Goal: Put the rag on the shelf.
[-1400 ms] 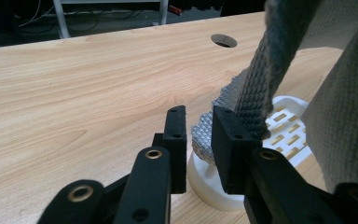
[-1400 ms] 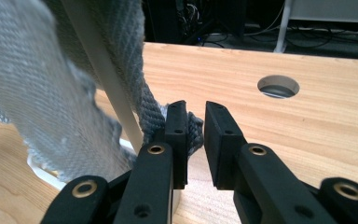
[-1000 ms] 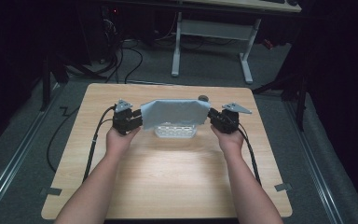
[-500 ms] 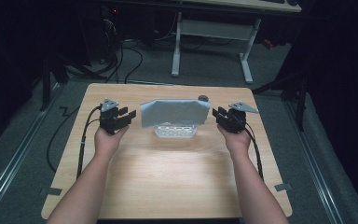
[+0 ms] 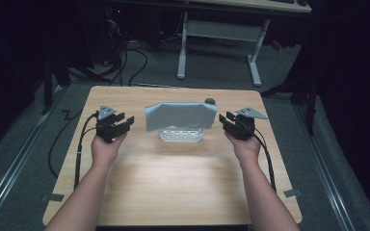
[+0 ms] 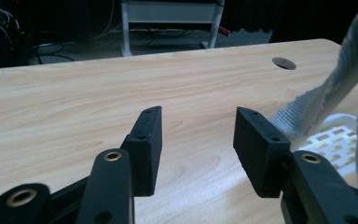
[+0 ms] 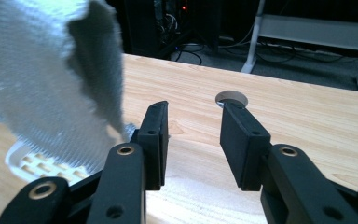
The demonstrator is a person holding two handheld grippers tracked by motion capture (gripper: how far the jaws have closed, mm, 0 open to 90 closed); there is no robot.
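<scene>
A grey cloth (image 5: 180, 115) hangs draped over a small white slotted basket (image 5: 180, 136) at the middle of the far half of the table. My left gripper (image 5: 125, 122) sits a short way to the cloth's left, open. Its jaws have just been opening and nothing is between them (image 6: 198, 116). The cloth's edge (image 6: 326, 93) and the basket (image 6: 335, 140) lie off to its right. My right gripper (image 5: 225, 120) stands just right of the cloth, also open after opening, with bare wood between its jaws (image 7: 193, 112). The cloth (image 7: 42, 70) hangs beside its left jaw.
The wooden table (image 5: 173, 183) has a round cable hole (image 5: 210, 101) behind the cloth's right end. Cables trail from both grippers over the table's sides. A white desk frame (image 5: 217, 33) stands on the floor beyond the far edge.
Both grippers have let go of the cloth's ends and drawn outward, the left one farther to the left. Their jaws stand wider. The cloth stays draped over the basket.
</scene>
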